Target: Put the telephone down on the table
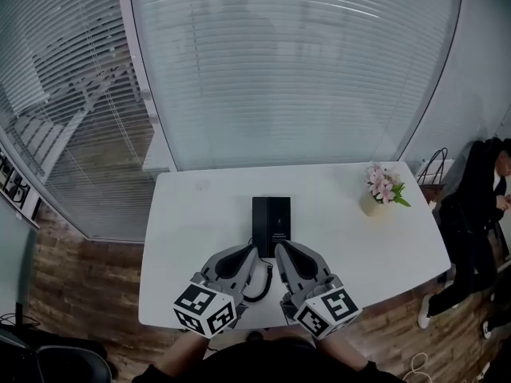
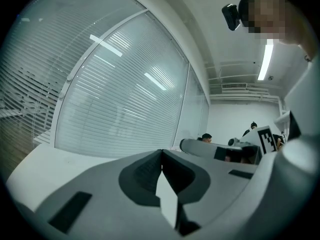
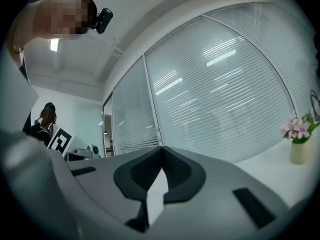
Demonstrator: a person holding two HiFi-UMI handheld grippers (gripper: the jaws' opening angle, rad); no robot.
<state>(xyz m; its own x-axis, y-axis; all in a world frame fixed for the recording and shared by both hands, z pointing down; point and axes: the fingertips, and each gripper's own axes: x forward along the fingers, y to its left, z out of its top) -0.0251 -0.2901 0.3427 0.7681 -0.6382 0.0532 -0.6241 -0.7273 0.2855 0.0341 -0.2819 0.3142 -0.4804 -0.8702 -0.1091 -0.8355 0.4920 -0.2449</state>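
Observation:
A black telephone (image 1: 271,220) lies flat on the white table (image 1: 192,214), near its middle. A black coiled cord (image 1: 260,287) curls on the table between my two grippers, just in front of the phone. My left gripper (image 1: 254,250) and right gripper (image 1: 280,249) hover side by side above the table's front edge, their tips just short of the phone's near end. In the left gripper view the left gripper (image 2: 161,152) has its jaws pressed together with nothing between them. The right gripper (image 3: 161,148) looks the same in its own view. Neither gripper view shows the phone.
A small pot of pink flowers (image 1: 383,191) stands at the table's back right. A glass wall with blinds (image 1: 295,70) runs behind the table. A person in black (image 1: 475,214) stands off the table's right end. Wooden floor (image 1: 88,262) lies to the left.

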